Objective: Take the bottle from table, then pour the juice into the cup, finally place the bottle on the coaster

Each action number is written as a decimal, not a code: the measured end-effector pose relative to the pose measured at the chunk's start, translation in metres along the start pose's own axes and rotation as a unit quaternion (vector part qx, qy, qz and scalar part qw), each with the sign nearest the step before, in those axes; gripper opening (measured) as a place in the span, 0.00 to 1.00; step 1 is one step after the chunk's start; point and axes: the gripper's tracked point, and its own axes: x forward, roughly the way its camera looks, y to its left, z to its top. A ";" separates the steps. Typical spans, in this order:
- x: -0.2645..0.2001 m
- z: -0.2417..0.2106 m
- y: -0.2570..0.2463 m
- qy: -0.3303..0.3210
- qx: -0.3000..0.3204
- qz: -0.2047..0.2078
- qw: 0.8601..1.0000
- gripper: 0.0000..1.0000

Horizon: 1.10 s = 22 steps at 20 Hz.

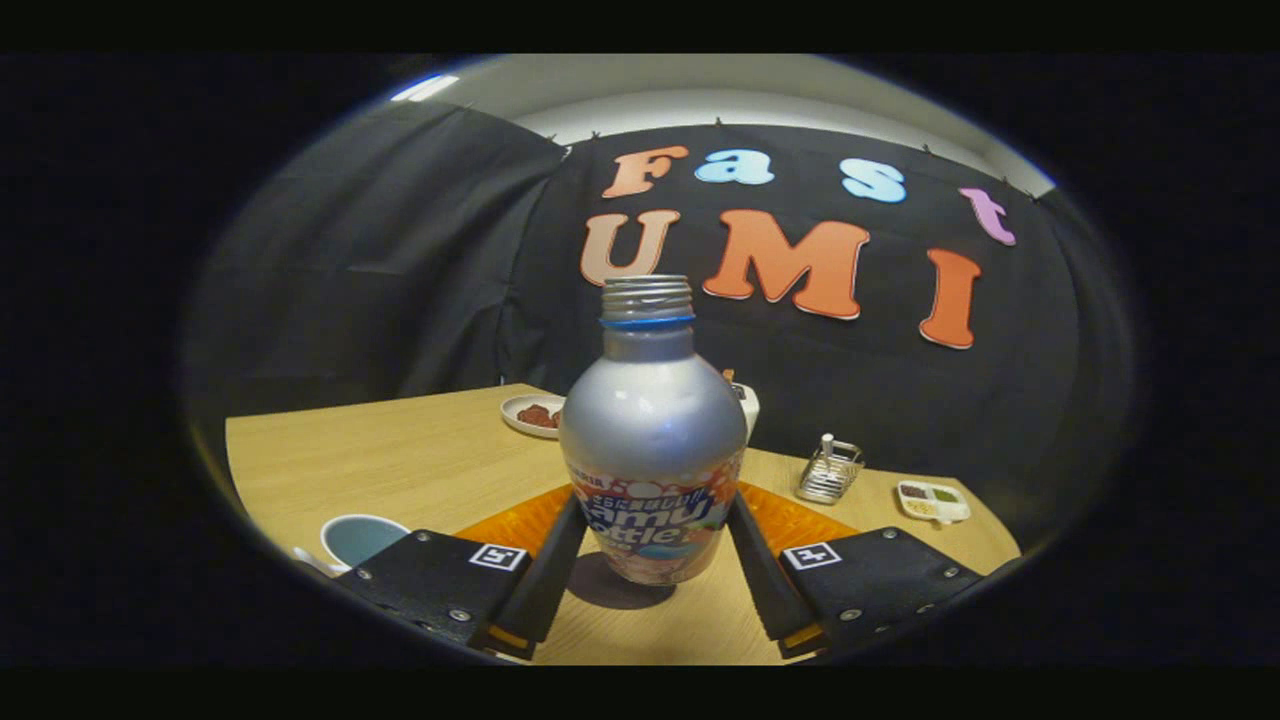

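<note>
Hand-held gripper (652, 545) pinches the bottle (652, 440) on both sides; cap off. Cup (362, 538) left of fingers; orange coaster (790, 518) behind bottle on the bench (400, 450).

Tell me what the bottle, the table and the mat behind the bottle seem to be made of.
Bottle, held between the tongs, both fingers against its label: likely aluminium, matte silver with soft highlights and a bare threaded neck, uncapped. Table: pale wood or wood-look laminate; faint grain, low sheen. Orange mat: probably ribbed plastic or silicone, judging by its fine ridges; cannot tell which.
</note>
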 end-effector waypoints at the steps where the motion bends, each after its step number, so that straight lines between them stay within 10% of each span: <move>1: 0.004 -0.004 0.001 0.007 0.014 0.004 1.000 0.79; 22: 0.021 -0.060 0.022 0.099 0.073 0.040 0.992 0.79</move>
